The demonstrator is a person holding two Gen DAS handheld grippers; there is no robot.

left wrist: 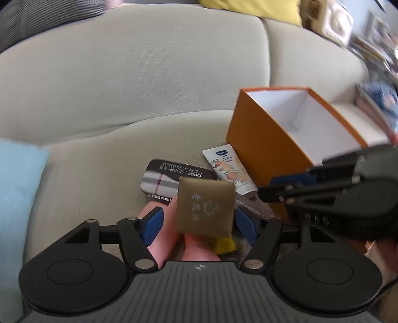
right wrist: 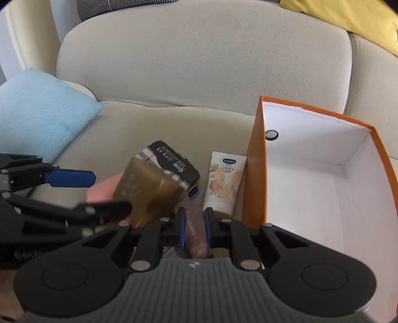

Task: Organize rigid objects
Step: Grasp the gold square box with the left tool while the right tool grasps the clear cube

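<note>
A gold-brown box [left wrist: 205,208], blurred, sits between the fingers of my left gripper [left wrist: 199,223]. A gap shows between the box and the left pad, so the jaws stand open. Under it lie a pink thing [left wrist: 164,231] and a yellow scrap [left wrist: 225,244]. In the right wrist view the gold-brown box [right wrist: 146,196] sits at the tips of the left gripper [right wrist: 113,192]. My right gripper [right wrist: 195,223] is shut on a slim mauve packet [right wrist: 196,236]. That right gripper [left wrist: 265,186] comes in from the right beside the orange box [left wrist: 261,139].
On the beige sofa seat lie a dark striped tin [right wrist: 174,164] and a hand cream tube [right wrist: 223,183], right against the orange box [right wrist: 253,174] with its white inside. A light blue cushion [right wrist: 39,116] lies at the left and a yellow cushion [right wrist: 348,17] at the back right.
</note>
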